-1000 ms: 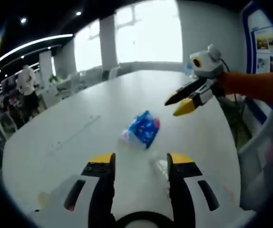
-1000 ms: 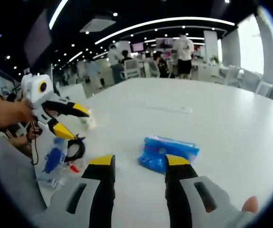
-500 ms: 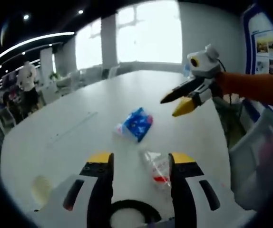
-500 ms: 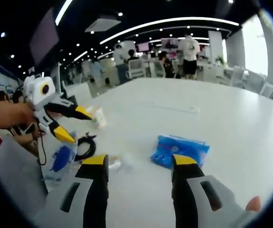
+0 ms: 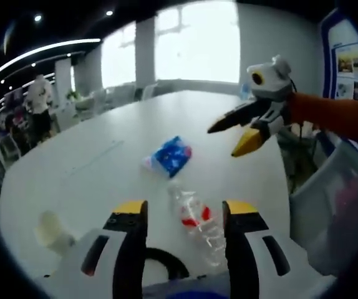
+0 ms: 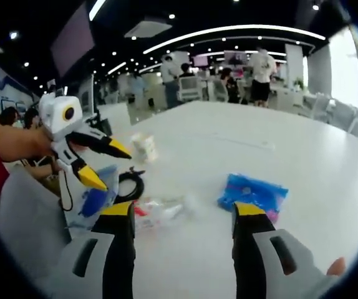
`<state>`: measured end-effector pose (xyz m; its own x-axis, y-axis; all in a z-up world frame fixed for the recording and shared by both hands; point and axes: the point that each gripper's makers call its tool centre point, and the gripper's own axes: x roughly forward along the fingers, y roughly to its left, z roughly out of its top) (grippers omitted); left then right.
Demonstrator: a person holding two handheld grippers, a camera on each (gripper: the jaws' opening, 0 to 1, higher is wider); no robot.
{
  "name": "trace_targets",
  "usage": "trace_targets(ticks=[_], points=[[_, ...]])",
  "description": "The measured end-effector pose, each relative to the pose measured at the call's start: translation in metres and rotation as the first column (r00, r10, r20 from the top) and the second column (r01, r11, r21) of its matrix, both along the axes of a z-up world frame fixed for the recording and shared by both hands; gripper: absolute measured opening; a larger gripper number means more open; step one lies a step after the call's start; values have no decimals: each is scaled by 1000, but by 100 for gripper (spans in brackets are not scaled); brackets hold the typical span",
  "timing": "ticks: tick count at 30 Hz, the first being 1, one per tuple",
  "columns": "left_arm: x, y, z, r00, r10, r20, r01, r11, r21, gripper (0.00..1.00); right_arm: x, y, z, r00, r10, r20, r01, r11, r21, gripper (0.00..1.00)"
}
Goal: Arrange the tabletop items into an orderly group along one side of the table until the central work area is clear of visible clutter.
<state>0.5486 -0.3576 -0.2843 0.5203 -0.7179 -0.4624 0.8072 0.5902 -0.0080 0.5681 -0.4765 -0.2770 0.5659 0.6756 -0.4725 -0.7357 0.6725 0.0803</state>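
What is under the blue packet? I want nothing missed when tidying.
The blue packet lies flat on the bare white table. Nothing pokes out around its edges; whatever lies directly beneath is covered.

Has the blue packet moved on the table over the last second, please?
Cannot tell. The blue packet sits elsewhere in both views, but the table and windows shifted along with it, which points to the cameras moving rather than the packet.

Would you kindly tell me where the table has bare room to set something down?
The white table is bare beyond the blue packet, toward the windows, and across its far side. It is crowded near the edge: the clear plastic bottle lies between the left hand-held gripper's jaws, with a black cable and blue item close by.
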Motion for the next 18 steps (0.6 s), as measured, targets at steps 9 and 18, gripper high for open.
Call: trace_targets(ticks=[9,18], points=[[-17,-4,-6,1000,3,-22,-3,1000,1,47,-26,6,-4,1000,22,-6,-22,1000,-2,67],[-22,-11,-16,999,1,-53,-1,1000,3,50,-53,6,-12,999,28,-31,-28,1000,9,74]])
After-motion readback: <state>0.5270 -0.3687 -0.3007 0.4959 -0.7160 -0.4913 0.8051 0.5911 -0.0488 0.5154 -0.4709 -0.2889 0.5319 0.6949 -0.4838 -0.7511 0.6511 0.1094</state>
